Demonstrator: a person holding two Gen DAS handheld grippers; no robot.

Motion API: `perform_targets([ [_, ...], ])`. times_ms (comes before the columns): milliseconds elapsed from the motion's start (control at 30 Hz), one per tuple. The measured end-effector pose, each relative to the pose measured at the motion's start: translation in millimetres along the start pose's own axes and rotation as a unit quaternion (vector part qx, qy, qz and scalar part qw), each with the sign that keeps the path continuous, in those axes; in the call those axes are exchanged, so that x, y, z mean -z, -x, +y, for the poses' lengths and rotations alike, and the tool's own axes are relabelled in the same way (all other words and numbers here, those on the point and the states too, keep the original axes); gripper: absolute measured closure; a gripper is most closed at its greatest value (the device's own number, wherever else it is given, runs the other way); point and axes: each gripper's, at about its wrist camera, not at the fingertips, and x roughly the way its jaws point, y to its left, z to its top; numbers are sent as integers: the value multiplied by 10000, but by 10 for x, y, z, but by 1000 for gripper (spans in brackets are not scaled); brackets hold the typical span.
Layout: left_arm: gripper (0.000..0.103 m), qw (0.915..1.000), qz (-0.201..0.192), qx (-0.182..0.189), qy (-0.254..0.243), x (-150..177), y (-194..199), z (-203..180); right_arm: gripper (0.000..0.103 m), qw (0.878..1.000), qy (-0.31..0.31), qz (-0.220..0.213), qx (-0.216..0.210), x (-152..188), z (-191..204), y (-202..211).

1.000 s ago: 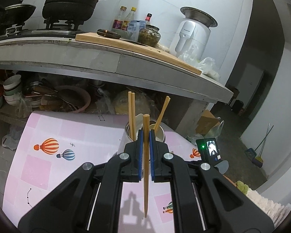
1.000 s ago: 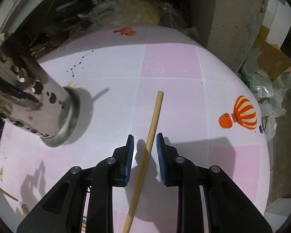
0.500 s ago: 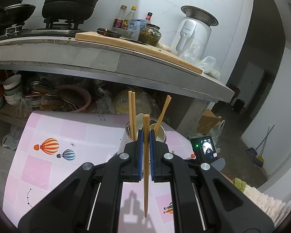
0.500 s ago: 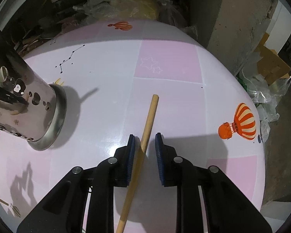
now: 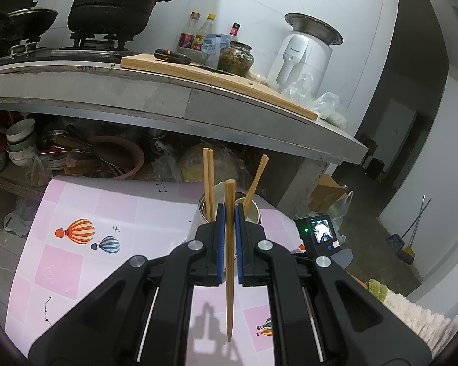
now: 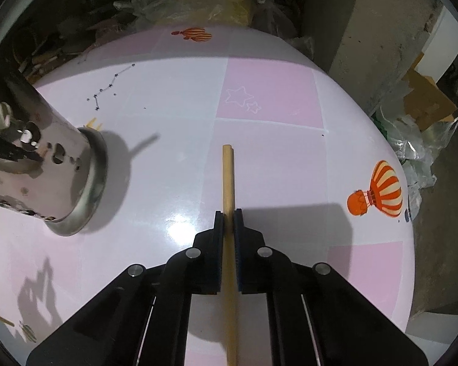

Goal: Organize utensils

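My left gripper (image 5: 229, 213) is shut on a wooden chopstick (image 5: 229, 274) and holds it upright above the pink table, just in front of a steel utensil holder (image 5: 203, 213) that has three chopsticks (image 5: 208, 180) standing in it. My right gripper (image 6: 229, 216) is shut on another wooden chopstick (image 6: 228, 174) that lies along the table (image 6: 274, 158) and points away from me. The perforated steel holder (image 6: 55, 183) stands to the left in the right wrist view.
A kitchen counter (image 5: 168, 103) with a stove, pot, cutting board and bottles overhangs the far side of the table. Bowls and pans crowd the shelf under it. A small device with a lit screen (image 5: 319, 231) sits at the table's right edge. Bags and boxes lie on the floor to the right.
My right gripper has closed its jaws onto the chopstick on the table, and the chopstick now lies straight between them. My left gripper has barely moved with its chopstick.
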Motion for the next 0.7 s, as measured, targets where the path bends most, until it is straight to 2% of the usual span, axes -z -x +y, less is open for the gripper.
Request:
perform_targets([
  [400,98,9999,-134,74,-44,-13,125,-22,96,9929,-118,-1081,-487,231,-115,1032],
  [700,98,9991,-339,167,-177,-133,288,-158,96,9769,106,-2015,-702,310,-48,1914],
])
